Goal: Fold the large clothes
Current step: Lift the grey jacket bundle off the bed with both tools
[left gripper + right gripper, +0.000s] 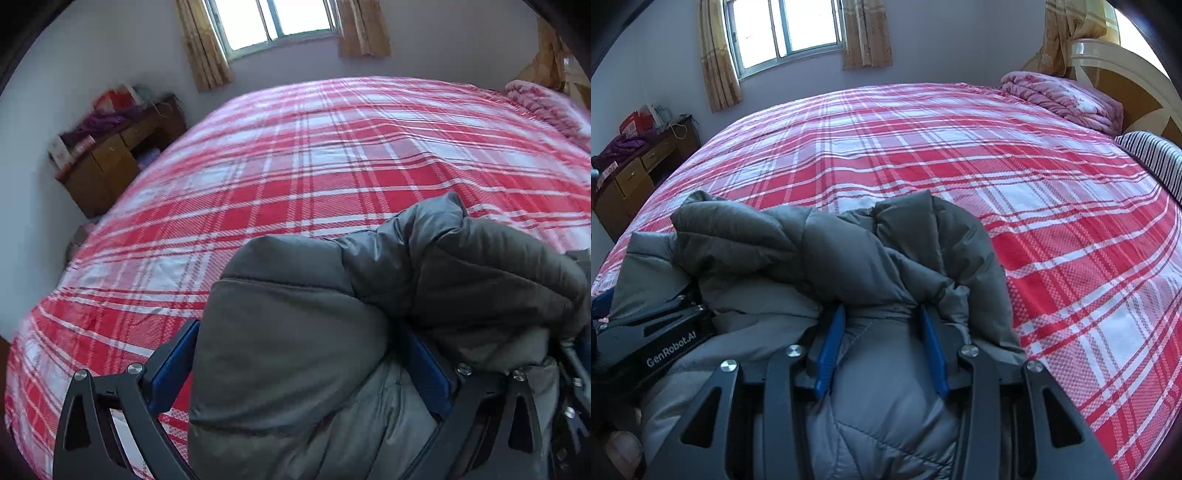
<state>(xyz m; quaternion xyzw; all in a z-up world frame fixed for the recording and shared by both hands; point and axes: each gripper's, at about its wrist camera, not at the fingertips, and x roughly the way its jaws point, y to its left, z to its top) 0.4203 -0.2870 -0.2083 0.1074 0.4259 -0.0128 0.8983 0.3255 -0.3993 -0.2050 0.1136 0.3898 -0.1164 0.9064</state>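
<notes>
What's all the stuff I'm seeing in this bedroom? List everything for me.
Puffer jacket: one, grey, bunched at the near edge of the bed, held in both tongs.
Bedspread: one, red and white plaid, covering the bed.
Quilt: one, pink, folded at the head of the bed.
Striped cloth: one, dark and white, right edge.
Headboard: one, cream and tan.
Window: one, with tan curtains.
Desk: one, brown, cluttered, far left.
Left tongs: black with blue pads, gripping jacket.
Right tongs: same, gripping jacket.
</notes>
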